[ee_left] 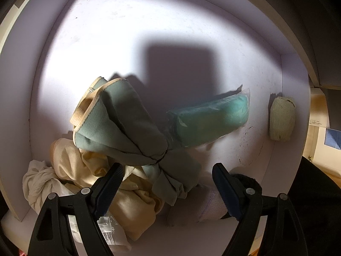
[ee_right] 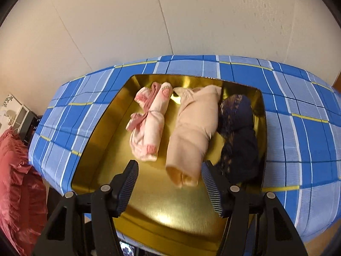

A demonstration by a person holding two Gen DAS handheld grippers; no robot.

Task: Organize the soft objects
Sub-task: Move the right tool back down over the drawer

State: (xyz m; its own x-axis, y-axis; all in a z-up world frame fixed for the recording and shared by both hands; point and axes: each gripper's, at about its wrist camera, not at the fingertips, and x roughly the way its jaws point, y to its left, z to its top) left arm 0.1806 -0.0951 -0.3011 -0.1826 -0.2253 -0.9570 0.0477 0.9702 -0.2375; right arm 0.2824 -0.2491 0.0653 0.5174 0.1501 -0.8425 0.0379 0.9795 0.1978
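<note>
In the left wrist view, the left gripper [ee_left: 168, 181] hung with its jaws spread wide and empty before a white cubby [ee_left: 64, 49], where a teal tied garment [ee_left: 119, 125] sat at centre on a cream cloth heap [ee_left: 85, 175] at lower left, a bagged teal roll [ee_left: 211, 119] lay right of centre and a small pale roll [ee_left: 281, 118] stood at the far right. In the right wrist view, the right gripper [ee_right: 169, 181] was likewise spread and empty over a gold tray [ee_right: 102, 149] on a blue plaid cloth [ee_right: 298, 111]. The tray held a pink-and-white roll [ee_right: 149, 125] left of centre, a beige roll [ee_right: 191, 132] at centre reaching between the fingertips, and a navy lace garment [ee_right: 238, 140] at right.
</note>
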